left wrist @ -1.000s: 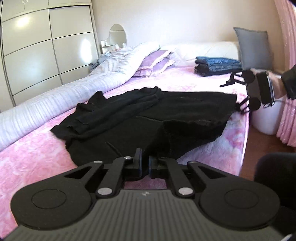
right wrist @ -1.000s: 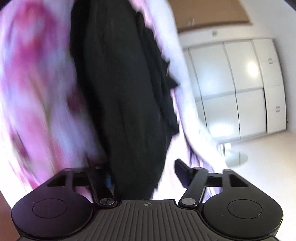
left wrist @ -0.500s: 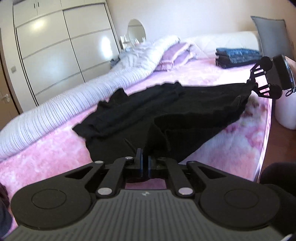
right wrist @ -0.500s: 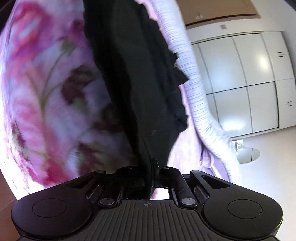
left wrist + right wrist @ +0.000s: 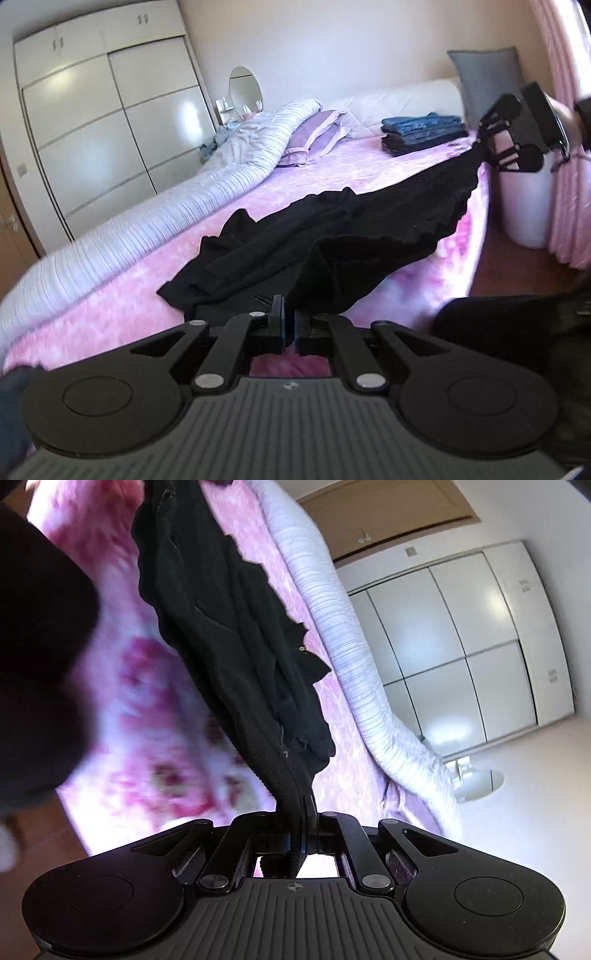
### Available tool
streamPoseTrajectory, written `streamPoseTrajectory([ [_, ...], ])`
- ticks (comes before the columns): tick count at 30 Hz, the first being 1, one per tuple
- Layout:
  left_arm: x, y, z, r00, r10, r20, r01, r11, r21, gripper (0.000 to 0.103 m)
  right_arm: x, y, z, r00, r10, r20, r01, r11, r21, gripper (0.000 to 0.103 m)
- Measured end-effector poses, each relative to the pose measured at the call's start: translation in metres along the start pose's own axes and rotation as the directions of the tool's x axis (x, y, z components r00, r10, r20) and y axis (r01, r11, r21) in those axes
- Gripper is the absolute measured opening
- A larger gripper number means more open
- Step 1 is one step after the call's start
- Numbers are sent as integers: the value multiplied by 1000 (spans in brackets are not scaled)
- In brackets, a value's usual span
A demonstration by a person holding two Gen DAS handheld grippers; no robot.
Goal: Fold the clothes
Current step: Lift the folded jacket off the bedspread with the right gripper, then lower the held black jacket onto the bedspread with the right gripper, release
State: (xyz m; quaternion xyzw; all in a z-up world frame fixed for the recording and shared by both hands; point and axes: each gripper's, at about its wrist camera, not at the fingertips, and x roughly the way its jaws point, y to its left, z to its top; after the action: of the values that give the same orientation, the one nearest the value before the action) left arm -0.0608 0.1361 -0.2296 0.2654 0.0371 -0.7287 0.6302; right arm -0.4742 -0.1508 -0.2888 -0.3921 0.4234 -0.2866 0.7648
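A black garment (image 5: 332,229) is stretched over the pink floral bed (image 5: 122,306), its near edge lifted off the cover. My left gripper (image 5: 289,325) is shut on one corner of that edge. In the right wrist view my right gripper (image 5: 300,834) is shut on the ribbed hem of the same black garment (image 5: 236,620), which runs away from the jaws in a taut band. The right gripper (image 5: 484,146) also shows at the far right of the left wrist view, pinching the other corner above the bed's edge.
A stack of folded blue and dark clothes (image 5: 421,133) lies near the headboard, beside purple pillows (image 5: 317,136) and a striped duvet (image 5: 147,236) rolled along the bed's far side. White wardrobes (image 5: 96,129) fill the left wall. A white bin (image 5: 524,206) and pink curtain (image 5: 569,184) stand right.
The right gripper closed on the garment's hem. Both grippers then rose and pulled back, lifting the near edge off the bed and drawing it taut.
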Motion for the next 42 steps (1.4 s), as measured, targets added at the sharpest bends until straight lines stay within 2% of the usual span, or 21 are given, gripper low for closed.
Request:
streamPoseTrajectory([
  [2,-32,-11,1,999,-31,9,31,999,-14,2,-45,6,3,1000,-9,1,9,999,36,3],
  [5,-68,-22,7,998,-61,24,61,998,-20,3,-92,1,10,1000,-30,-3,30,996,86,3],
  [9,-68,-6,13,998,-34,60,38,996,-78,3,-125,-7,29,999,-53,1,52,993,104,3],
  [10,-61,2,16,998,-25,60,31,995,-97,3,-127,-7,31,998,-57,7,56,993,100,3],
  [14,-23,41,40,999,2,39,5,984,-177,3,-85,-38,48,998,-55,38,53,997,59,3],
  [18,30,97,73,999,11,32,-2,965,-262,3,-17,-90,65,998,-25,52,24,999,29,3],
  [23,127,179,110,1000,7,-3,-7,937,-350,3,108,-164,88,997,81,19,-81,997,-7,3],
  [26,194,222,113,998,1,-63,-27,911,-411,3,195,-194,109,985,173,-17,-173,985,-4,3],
  [29,260,259,100,991,-5,-133,-58,884,-463,3,281,-219,128,964,261,-49,-261,965,12,3],
  [31,303,275,80,983,-5,-183,-87,867,-491,3,333,-224,139,949,310,-58,-308,950,41,3],
  [33,345,288,51,972,-18,-234,-115,833,-541,3,387,-220,143,927,368,-70,-362,928,84,3],
  [36,403,294,4,945,-56,-321,-155,790,-593,4,468,-197,136,873,473,-114,-449,874,188,6],
  [38,415,297,-14,940,-64,-334,-163,776,-609,7,507,-176,126,842,522,-137,-473,836,279,17],
  [40,423,300,-29,938,-70,-339,-169,763,-624,10,514,-174,119,863,500,-76,-443,820,362,24],
  [42,429,303,-40,939,-69,-338,-171,758,-629,12,516,-188,108,877,480,-8,-418,772,478,28],
])
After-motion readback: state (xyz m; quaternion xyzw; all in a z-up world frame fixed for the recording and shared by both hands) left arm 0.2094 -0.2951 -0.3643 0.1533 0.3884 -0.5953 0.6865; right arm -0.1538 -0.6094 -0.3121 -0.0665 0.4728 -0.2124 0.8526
